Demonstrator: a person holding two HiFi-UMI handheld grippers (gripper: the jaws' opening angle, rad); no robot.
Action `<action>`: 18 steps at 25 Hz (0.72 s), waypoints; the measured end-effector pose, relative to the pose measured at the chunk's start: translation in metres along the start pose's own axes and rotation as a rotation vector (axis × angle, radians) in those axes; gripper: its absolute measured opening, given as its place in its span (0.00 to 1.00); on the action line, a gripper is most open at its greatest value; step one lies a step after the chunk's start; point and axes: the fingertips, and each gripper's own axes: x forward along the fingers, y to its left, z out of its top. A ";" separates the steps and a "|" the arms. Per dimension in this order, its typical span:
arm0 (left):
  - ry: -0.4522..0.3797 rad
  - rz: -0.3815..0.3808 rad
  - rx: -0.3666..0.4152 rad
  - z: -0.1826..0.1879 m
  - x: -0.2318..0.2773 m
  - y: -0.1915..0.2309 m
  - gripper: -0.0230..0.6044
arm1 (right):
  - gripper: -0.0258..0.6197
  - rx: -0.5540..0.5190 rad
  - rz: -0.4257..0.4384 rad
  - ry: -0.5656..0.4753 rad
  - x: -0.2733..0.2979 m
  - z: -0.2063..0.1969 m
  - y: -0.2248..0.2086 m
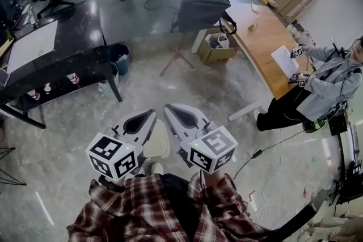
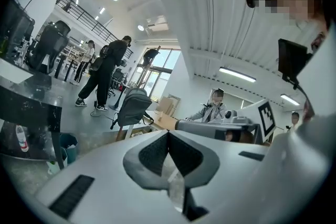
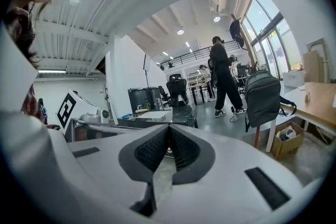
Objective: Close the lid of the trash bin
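Trash bin [image 1: 119, 58], seemingly the teal one by the black table's [image 1: 79, 37] right leg, stands far left, well apart from the left gripper [image 1: 150, 115] and right gripper [image 1: 169, 109], both clenched on nothing. Best to approach first and find the lid, which can't be made out from here.

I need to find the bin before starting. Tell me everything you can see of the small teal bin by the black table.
The small teal bin stands upright on the grey floor, beside a leg of the black table. It looks like plastic. Its top shows dark, perhaps a liner; no lid can be made out.
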 end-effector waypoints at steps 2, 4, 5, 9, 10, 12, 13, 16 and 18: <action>-0.002 -0.001 0.007 0.003 0.000 -0.001 0.05 | 0.06 0.000 0.001 -0.013 -0.001 0.003 0.002; -0.001 0.000 0.011 0.004 0.002 -0.001 0.05 | 0.06 0.010 0.004 -0.016 -0.001 0.003 0.002; -0.002 0.001 0.012 0.005 0.003 -0.001 0.05 | 0.06 0.016 0.007 -0.015 -0.001 0.002 0.001; 0.000 0.003 0.008 0.005 0.003 0.002 0.05 | 0.06 0.026 0.015 -0.004 0.002 0.000 0.000; 0.002 0.003 0.006 0.005 0.003 0.002 0.05 | 0.06 0.026 0.015 -0.001 0.003 -0.001 0.000; 0.001 0.004 0.001 0.004 0.004 0.002 0.05 | 0.06 0.026 0.016 0.004 0.002 -0.002 0.000; 0.000 0.005 0.000 0.004 0.005 0.002 0.05 | 0.06 0.027 0.016 0.008 0.002 -0.003 -0.001; -0.003 0.006 -0.003 0.004 0.006 0.005 0.05 | 0.06 0.029 0.013 0.020 0.006 -0.008 -0.005; -0.002 0.004 -0.005 0.004 0.007 0.006 0.05 | 0.06 0.032 0.009 0.023 0.007 -0.009 -0.006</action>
